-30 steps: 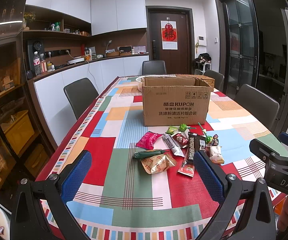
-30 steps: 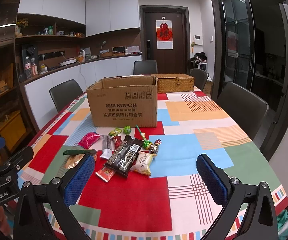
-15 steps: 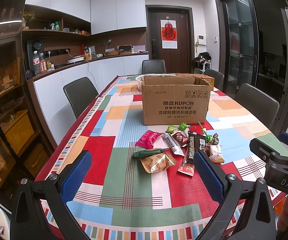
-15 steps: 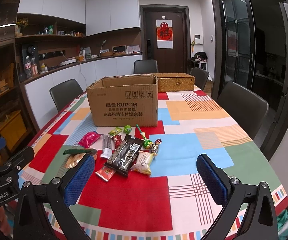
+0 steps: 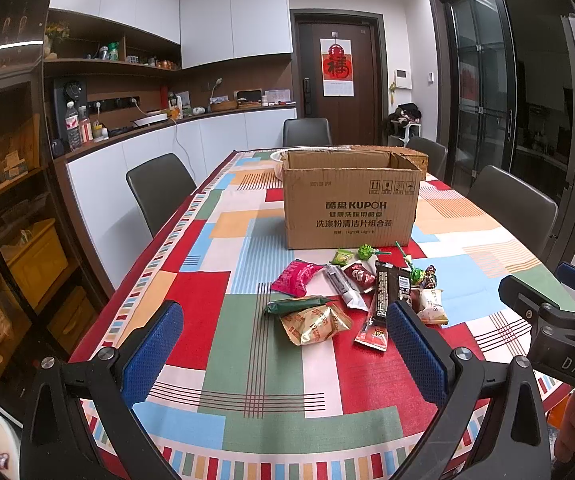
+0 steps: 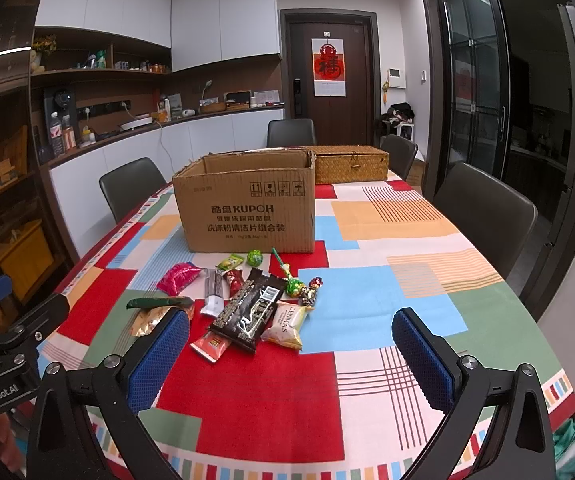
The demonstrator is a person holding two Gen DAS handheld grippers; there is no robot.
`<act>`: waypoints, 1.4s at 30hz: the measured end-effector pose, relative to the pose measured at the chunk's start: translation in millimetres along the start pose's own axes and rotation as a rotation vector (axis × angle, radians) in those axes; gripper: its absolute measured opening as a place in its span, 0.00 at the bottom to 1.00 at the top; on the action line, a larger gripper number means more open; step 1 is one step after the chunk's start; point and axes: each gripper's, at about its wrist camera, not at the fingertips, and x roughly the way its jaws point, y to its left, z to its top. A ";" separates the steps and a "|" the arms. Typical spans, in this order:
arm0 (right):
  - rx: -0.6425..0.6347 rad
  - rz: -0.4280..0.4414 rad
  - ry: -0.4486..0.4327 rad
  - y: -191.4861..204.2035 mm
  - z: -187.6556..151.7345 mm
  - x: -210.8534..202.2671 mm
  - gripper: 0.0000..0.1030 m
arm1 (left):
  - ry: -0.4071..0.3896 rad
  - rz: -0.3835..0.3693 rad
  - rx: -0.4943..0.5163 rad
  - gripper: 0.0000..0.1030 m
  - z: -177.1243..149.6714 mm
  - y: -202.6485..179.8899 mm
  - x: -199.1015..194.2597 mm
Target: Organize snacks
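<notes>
Two views to work with, and from the left wrist camera we look down a long table (image 5: 191,288) under a patchwork cloth of red, green, blue and cream. An open cardboard box (image 5: 349,204) stands upright mid-table, printed face toward us, and the snacks (image 5: 351,292) lie scattered just in front of it: a pink packet (image 5: 295,276), a dark green wrapper (image 5: 295,305) touching a crinkled gold bag (image 5: 315,322), a long black bar (image 5: 387,292), a cream pouch (image 5: 431,306). A white bowl (image 5: 276,157) peeks out behind the box, dark chairs (image 5: 159,188) line the sides. Our left gripper (image 5: 283,352) hangs over the near cloth, blue pads (image 5: 151,352) spread wide, gripping nothing; the right pad overlaps the bar's lower end in view, though we cannot tell if they touch. The right gripper (image 5: 559,320) shows at the right edge. From the right wrist camera, the box (image 6: 247,208) sits left of centre with a woven basket (image 6: 349,164) just behind it. The snacks (image 6: 243,300) are spread between box and us, the black bar (image 6: 251,312) lying diagonally over a red-tipped packet (image 6: 211,347), the cream pouch (image 6: 287,324) beside it, round green candies (image 6: 254,257) nearer the box. Our right gripper (image 6: 291,354) is also wide apart and empty, its left pad (image 6: 159,356) covering part of the gold bag (image 6: 147,320). The left gripper (image 6: 11,344) juts in from the left, and nothing lies between the fingers and the pile.
</notes>
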 end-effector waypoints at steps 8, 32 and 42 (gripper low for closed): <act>0.000 0.000 0.001 -0.1 0.1 0.2 1.00 | 0.002 0.001 0.000 1.00 0.1 0.0 0.1; -0.002 0.002 0.017 0.5 -4.0 5.8 1.00 | 0.012 0.000 -0.001 1.00 -4.7 -0.2 0.9; 0.001 0.009 0.067 -1.1 -2.6 20.8 0.99 | 0.053 -0.022 -0.001 1.00 -8.4 -0.7 19.9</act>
